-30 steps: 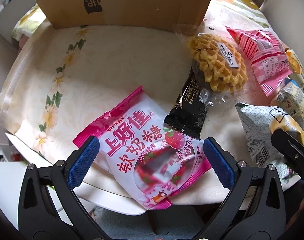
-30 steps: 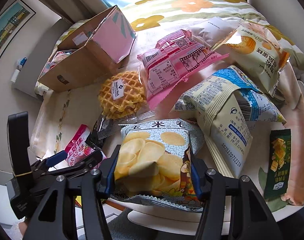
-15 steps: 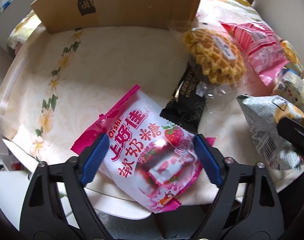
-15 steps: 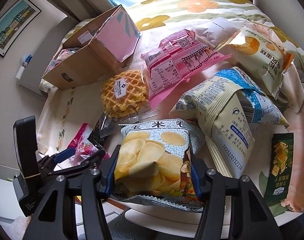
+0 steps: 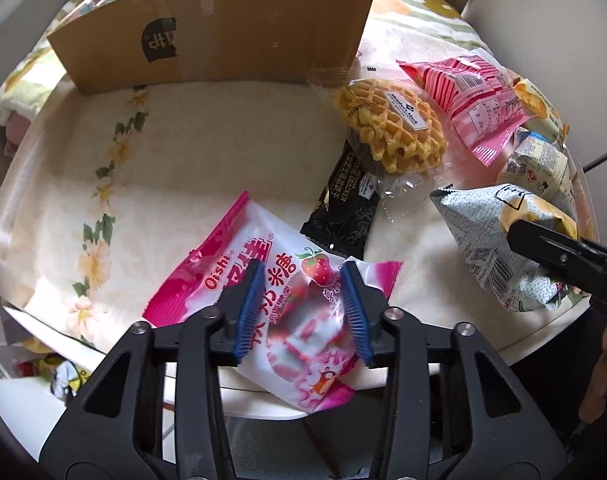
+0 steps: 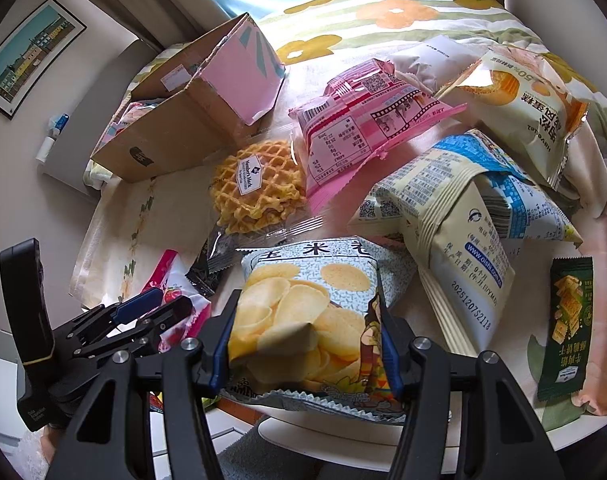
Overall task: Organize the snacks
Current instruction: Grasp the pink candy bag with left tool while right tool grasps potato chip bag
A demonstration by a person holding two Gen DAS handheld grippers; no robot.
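Note:
My left gripper (image 5: 301,280) is shut on the pink Oishi strawberry candy bag (image 5: 219,268) at the table's near edge; the bag bulges between the blue pads. It shows in the right wrist view (image 6: 151,308) too. My right gripper (image 6: 305,332) is shut on the chip bag (image 6: 303,304), grey-blue with yellow chips, also seen in the left wrist view (image 5: 487,240). The open cardboard box (image 5: 223,36) stands at the back left of the table (image 5: 183,152).
A waffle pack (image 6: 257,184), a black cracker pack (image 5: 343,208), a pink snack bag (image 6: 363,120), a blue and cream bag (image 6: 455,216), a cream cake bag (image 6: 523,104) and a green cracker pack (image 6: 567,320) lie on the table.
My left gripper's jaws have closed from wide open onto the pink candy bag. The right gripper has kept its hold on the chip bag and barely moved.

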